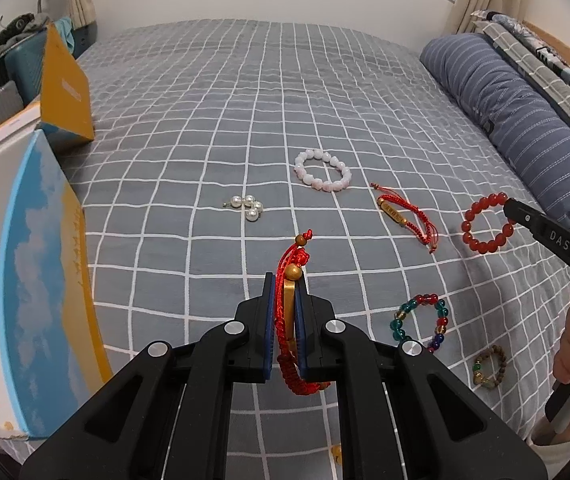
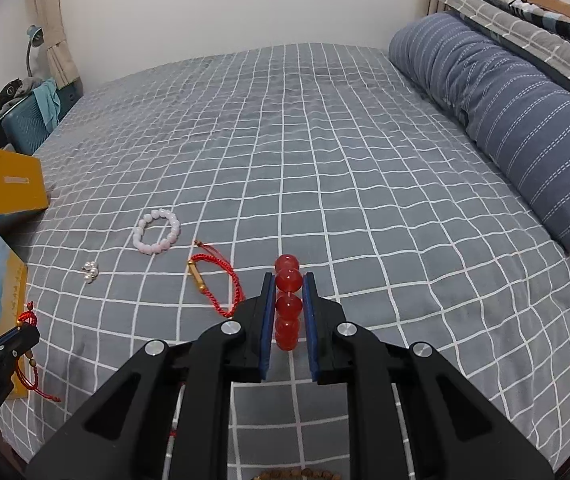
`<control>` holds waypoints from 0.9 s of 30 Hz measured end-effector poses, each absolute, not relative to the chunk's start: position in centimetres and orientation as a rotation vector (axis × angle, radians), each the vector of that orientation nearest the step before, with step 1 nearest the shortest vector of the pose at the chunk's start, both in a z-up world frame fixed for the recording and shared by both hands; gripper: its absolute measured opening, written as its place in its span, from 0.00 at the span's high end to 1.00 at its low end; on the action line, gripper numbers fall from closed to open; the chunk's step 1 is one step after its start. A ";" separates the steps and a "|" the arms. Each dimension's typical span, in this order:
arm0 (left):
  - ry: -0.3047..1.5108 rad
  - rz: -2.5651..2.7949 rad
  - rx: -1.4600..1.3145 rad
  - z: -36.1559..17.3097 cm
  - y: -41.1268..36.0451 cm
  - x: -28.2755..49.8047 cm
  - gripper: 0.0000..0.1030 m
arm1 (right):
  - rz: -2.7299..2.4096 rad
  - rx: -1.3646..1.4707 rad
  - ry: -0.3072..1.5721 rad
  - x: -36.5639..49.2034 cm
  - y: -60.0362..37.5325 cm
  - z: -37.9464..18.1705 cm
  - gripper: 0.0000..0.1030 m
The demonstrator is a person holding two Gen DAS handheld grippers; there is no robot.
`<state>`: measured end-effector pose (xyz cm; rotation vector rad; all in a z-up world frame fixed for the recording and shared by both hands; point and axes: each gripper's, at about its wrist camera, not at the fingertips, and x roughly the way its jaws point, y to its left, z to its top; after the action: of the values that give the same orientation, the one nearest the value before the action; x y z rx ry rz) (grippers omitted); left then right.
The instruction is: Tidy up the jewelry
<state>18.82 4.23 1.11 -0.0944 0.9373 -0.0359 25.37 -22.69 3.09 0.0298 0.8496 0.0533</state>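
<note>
Currently on a bed point(image 1: 325, 80) under a grey sheet with a thin white grid, soft and lightly creased:

1. Left claw point(image 1: 285, 284): black plastic arms, blue pads. Pressed nearly together on a red cord bracelet point(image 1: 287, 320) of knotted braid with a gold bar and round gold beads; its tail loops hang below the pads, clear of the sheet.

2. Right claw point(image 2: 289, 284): same build, pads close-set and gripping a red bead bracelet point(image 2: 287, 304) of smooth, glossy, translucent round beads, lifted off the sheet. Seen from the left wrist, the ring of beads hangs from the claw tip.

3. Pink bead bracelet point(image 1: 323, 171): pale, milky round beads in a closed ring, lying flat mid-bed.

4. Pearl earrings point(image 1: 248, 205): small cluster of shiny white balls on metal pins, left of the pink ring.

5. Second red cord bracelet point(image 1: 405, 216): thin braid with a gold tube, between the pink ring and the right claw.

6. Glass bead bracelet point(image 1: 421, 322): teal, red and amber beads, lying near the left claw.

7. Wooden bead bracelet point(image 1: 489, 366): small, matte brown, just beside the glass one.

8. Striped pillow point(image 1: 513, 116): blue, long roll at the right edge.

9. Yellow box point(image 1: 67, 88): cardboard, at the left edge.
</note>
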 end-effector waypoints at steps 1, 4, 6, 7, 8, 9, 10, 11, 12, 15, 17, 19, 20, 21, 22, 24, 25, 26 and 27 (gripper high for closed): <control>0.933 -0.036 -0.096 1.3 4.3 18.6 0.92 | 0.056 0.027 0.846 25.1 -22.5 3.3 0.87; 0.925 -0.034 -0.099 1.9 4.5 18.0 0.92 | 0.061 0.020 0.836 24.3 -22.2 4.0 0.87; 0.919 -0.034 -0.100 2.4 4.6 17.6 0.92 | 0.064 0.019 0.831 23.8 -22.1 4.4 0.87; 0.915 -0.034 -0.102 2.6 4.7 17.4 0.92 | 0.065 0.020 0.827 23.5 -22.0 4.6 0.87; 0.912 -0.033 -0.104 2.8 4.8 17.2 0.92 | 0.067 0.019 0.825 23.3 -21.8 4.8 0.87; 0.909 -0.033 -0.106 3.0 4.9 17.0 0.92 | 0.070 0.018 0.823 23.1 -21.7 5.0 0.87; 0.905 -0.033 -0.106 3.2 5.0 16.8 0.92 | 0.073 0.014 0.820 22.7 -21.4 5.2 0.87; 0.901 -0.033 -0.105 3.5 5.1 16.6 0.92 | 0.075 0.012 0.818 22.5 -21.3 5.4 0.87; 0.899 -0.032 -0.105 3.6 5.2 16.4 0.92 | 0.077 0.010 0.814 22.3 -21.1 5.6 0.87; 0.890 -0.026 -0.107 4.4 5.6 15.7 0.92 | 0.089 0.003 0.804 21.5 -20.3 6.3 0.87; 0.885 -0.022 -0.110 4.8 6.0 15.3 0.92 | 0.093 0.001 0.799 21.2 -19.8 6.7 0.87; 0.875 -0.016 -0.112 5.4 6.3 14.7 0.92 | 0.099 -0.002 0.793 20.6 -19.3 7.1 0.87; 0.872 -0.015 -0.113 5.6 6.4 14.5 0.92 | 0.102 -0.004 0.791 20.5 -19.0 7.3 0.87; 0.868 -0.014 -0.114 5.9 6.6 14.2 0.92 | 0.107 -0.006 0.788 20.2 -18.7 7.6 0.87; 0.865 -0.012 -0.116 6.2 6.9 13.8 0.92 | 0.111 -0.010 0.786 19.9 -18.4 7.8 0.87; 0.860 -0.010 -0.120 6.6 7.3 13.3 0.92 | 0.119 -0.016 0.780 19.4 -17.7 8.2 0.87; 0.857 -0.009 -0.121 6.8 7.6 13.1 0.92 | 0.126 -0.019 0.777 19.1 -17.3 8.5 0.87; 0.854 -0.006 -0.123 7.1 7.9 12.9 0.92 | 0.131 -0.019 0.775 18.9 -17.0 8.8 0.87; 0.852 -0.003 -0.125 7.2 8.1 12.6 0.92 | 0.136 -0.019 0.772 18.6 -16.7 9.0 0.87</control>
<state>12.61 8.11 7.24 -0.1246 0.8518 -0.0028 18.62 -16.71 8.98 -0.0191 0.7719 0.1362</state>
